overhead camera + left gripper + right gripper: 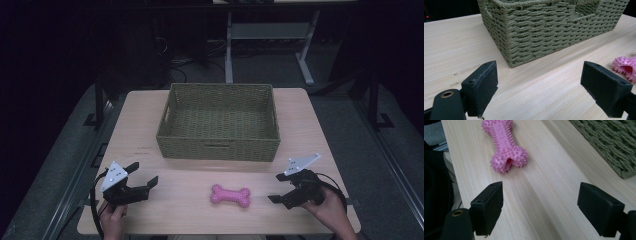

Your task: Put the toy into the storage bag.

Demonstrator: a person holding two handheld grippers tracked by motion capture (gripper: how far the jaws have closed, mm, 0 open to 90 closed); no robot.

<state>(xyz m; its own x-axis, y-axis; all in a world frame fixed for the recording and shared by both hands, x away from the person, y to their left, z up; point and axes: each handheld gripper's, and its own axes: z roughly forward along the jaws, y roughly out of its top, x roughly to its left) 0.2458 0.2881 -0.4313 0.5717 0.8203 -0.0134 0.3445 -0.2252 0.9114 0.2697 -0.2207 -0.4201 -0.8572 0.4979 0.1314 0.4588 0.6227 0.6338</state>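
High view: a woven basket point(218, 122) was seen behind the pink bone toy point(229, 195), which lay free on the table point(310, 130) between both grippers. Left gripper point(142, 175) and right gripper point(276, 188) were held low, jaws apart, nothing gripped.

Wicker basket point(218, 121) sits on the desk point(320, 130), toward its far edge, centred. Spiked toy bone point(230, 195) lies on the desk in front of the basket, near the front edge, apart from it. Left hand-held gripper point(142, 176) is at the front left corner, well left of the bone. Right hand-held gripper point(276, 188) is at the front right, just right of the bone, not touching it.
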